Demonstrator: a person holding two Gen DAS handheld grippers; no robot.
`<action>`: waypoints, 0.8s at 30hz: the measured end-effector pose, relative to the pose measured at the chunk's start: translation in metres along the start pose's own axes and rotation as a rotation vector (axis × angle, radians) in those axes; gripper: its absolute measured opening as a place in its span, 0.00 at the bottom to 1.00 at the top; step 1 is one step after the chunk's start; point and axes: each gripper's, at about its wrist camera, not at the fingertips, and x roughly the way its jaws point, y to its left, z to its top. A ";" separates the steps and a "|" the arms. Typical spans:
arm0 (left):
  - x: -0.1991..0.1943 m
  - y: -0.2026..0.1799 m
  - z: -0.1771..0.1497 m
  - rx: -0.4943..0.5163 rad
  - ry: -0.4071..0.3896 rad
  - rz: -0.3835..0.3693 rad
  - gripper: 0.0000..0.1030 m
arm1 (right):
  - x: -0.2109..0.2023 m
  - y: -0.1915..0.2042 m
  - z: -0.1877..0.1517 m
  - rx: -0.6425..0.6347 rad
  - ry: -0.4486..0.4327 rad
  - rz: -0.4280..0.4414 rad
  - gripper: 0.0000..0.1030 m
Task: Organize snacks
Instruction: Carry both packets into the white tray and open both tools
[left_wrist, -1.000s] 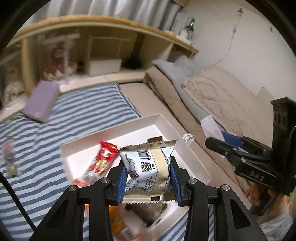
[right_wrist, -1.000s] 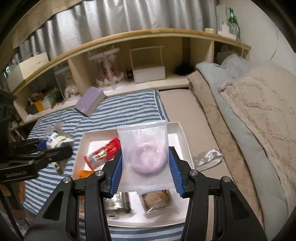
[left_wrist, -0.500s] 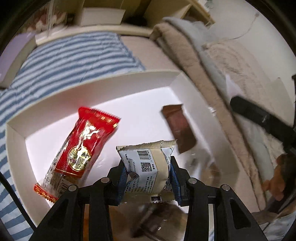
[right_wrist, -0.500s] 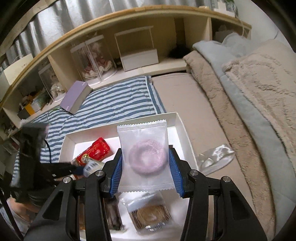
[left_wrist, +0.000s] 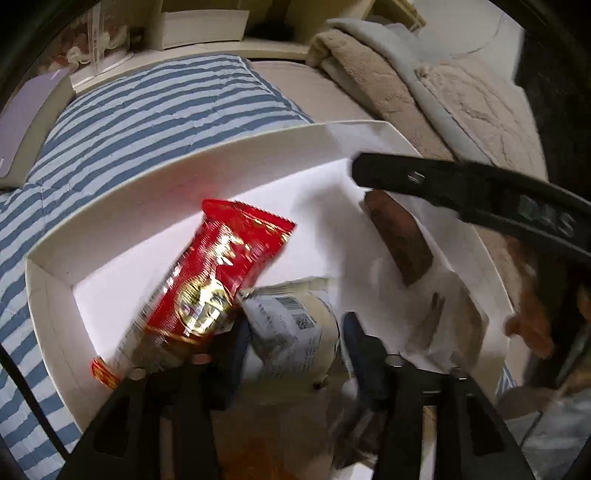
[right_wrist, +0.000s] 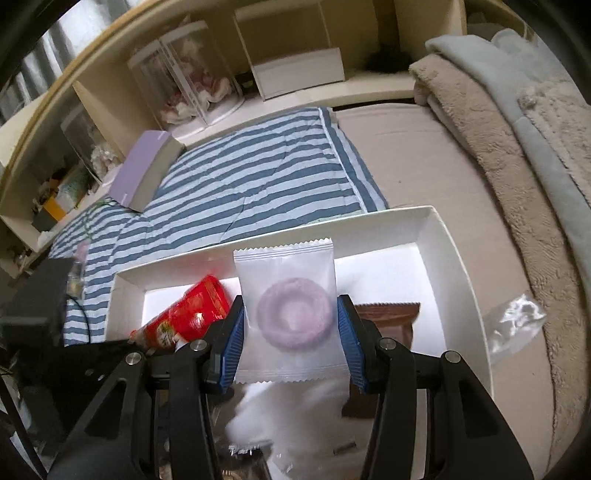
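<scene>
A white box (left_wrist: 184, 173) lies on the bed and holds snacks. My left gripper (left_wrist: 295, 343) is down inside it, with a cream barcode packet (left_wrist: 291, 332) between its blue pads; the frame is blurred and the pads stand a little apart from the packet. A red snack packet (left_wrist: 218, 273) lies beside it, and a brown packet (left_wrist: 399, 240) to the right. My right gripper (right_wrist: 290, 325) is shut on a clear packet with a purple ring (right_wrist: 291, 314), above the box (right_wrist: 458, 258). The red packet (right_wrist: 192, 314) and brown packet (right_wrist: 388, 317) show below.
The box rests on a blue striped sheet (right_wrist: 251, 173) and beige mattress (right_wrist: 417, 162). A purple box (right_wrist: 147, 170) lies at the far left. Folded blankets (right_wrist: 517, 122) run along the right. A crumpled clear wrapper (right_wrist: 513, 321) lies right of the box. Shelves stand behind.
My left gripper has dropped into the box with the cream packet, and its pads now look wider apart. My right gripper has moved lower over the box, still holding the ring packet.
</scene>
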 end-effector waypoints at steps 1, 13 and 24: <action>-0.002 -0.001 -0.001 -0.001 -0.001 -0.010 0.67 | 0.002 0.000 0.000 0.000 -0.007 -0.006 0.56; -0.036 -0.017 -0.017 0.010 -0.035 -0.024 0.99 | -0.023 -0.004 -0.018 -0.018 -0.031 -0.012 1.00; -0.076 -0.036 -0.034 0.040 -0.063 -0.002 1.00 | -0.063 -0.014 -0.027 -0.001 -0.068 -0.024 1.00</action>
